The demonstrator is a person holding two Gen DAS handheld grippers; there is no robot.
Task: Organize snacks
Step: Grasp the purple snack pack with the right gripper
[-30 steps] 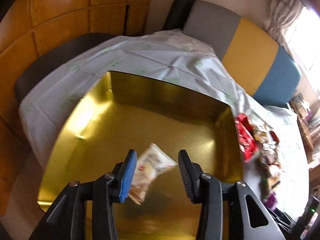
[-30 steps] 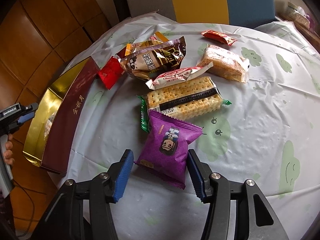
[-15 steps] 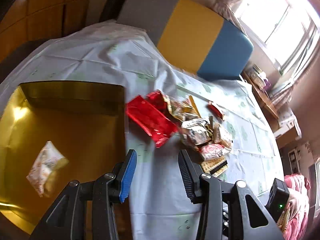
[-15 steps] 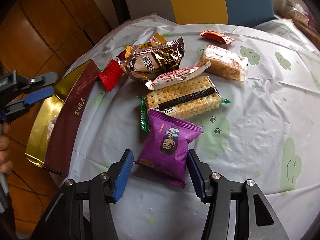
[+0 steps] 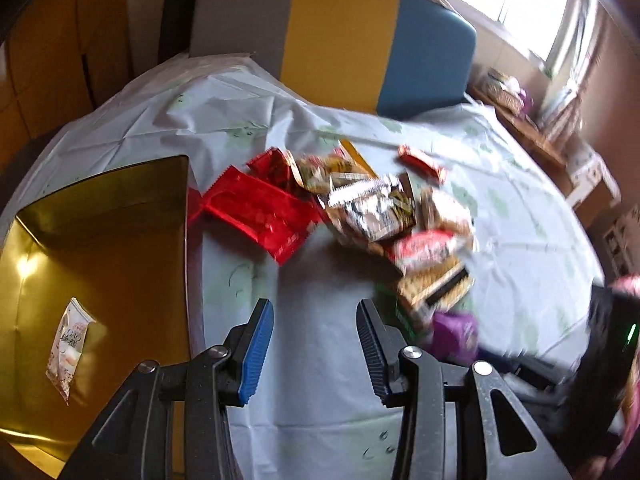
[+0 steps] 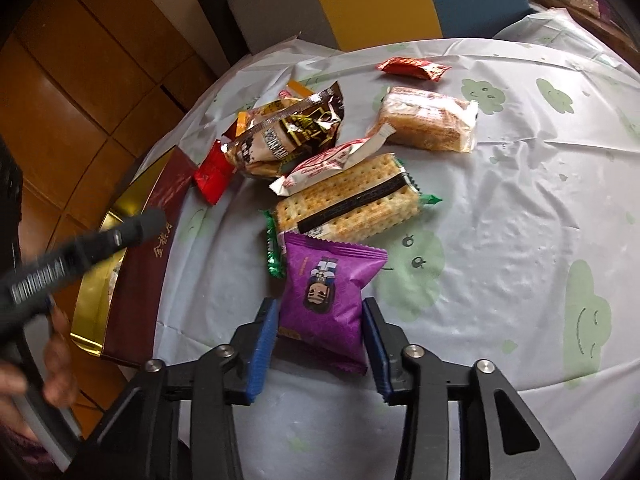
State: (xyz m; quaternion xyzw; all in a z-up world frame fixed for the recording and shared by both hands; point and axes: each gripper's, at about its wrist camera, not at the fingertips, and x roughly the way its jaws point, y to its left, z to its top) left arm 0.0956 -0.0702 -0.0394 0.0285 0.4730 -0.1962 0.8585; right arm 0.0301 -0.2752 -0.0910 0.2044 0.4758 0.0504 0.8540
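Note:
A gold box (image 5: pixel 100 248) sits at the table's left edge with one white snack packet (image 5: pixel 70 344) lying in it. My left gripper (image 5: pixel 314 344) is open and empty over bare tablecloth, right of the box. A pile of snacks lies beyond: a red packet (image 5: pixel 260 212), a brown wrapper (image 6: pixel 288 136), a cracker pack (image 6: pixel 348 204) and a wafer bar (image 6: pixel 428 120). My right gripper (image 6: pixel 318 344) is open, its jaws standing either side of a purple packet (image 6: pixel 328 296) that lies on the table.
The box's maroon outer wall (image 6: pixel 148 248) faces the snacks. A small red bar (image 6: pixel 412 68) lies apart at the back. A grey, yellow and blue chair back (image 5: pixel 332 36) stands behind the table. The left tool's handle (image 6: pixel 80 252) crosses the right wrist view.
My left gripper let the white packet drop into the gold box and swung right, over the tablecloth toward the snack pile. My right gripper's jaws have narrowed around the purple packet.

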